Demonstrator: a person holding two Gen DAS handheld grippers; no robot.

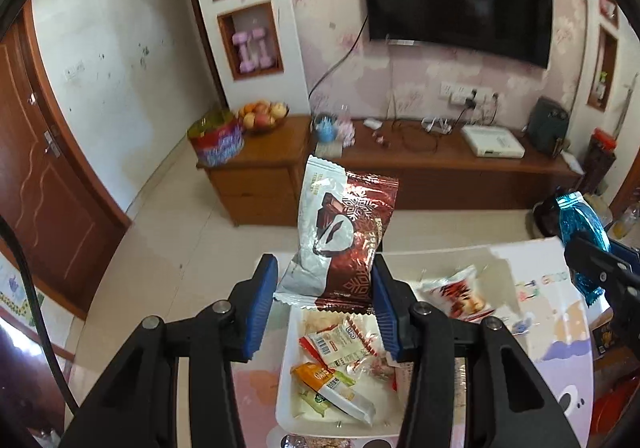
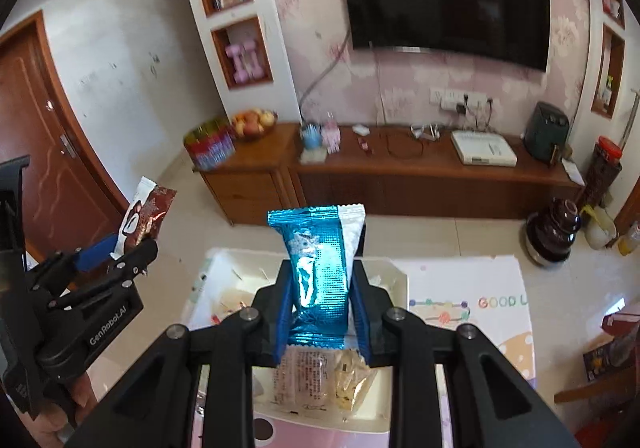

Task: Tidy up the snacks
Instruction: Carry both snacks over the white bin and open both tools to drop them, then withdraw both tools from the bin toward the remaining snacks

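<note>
Left gripper (image 1: 326,296) is clamped on a red-and-white snack pack (image 1: 340,232), right gripper (image 2: 322,312) on a blue packet (image 2: 320,260), both above the white tray (image 1: 286,388). Several snacks already inside; these two look unsorted yet.

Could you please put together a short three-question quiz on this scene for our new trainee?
1. True or false: the left gripper is empty.
2. What colour is the packet clamped in the right gripper? A) blue B) green C) yellow
3. What lies directly below the red and white packet?

Key
1. False: its pads pinch the red and white packet at its lower end.
2. A, blue foil with a white strip along one side.
3. A white tray holding several other snack packets.
</note>
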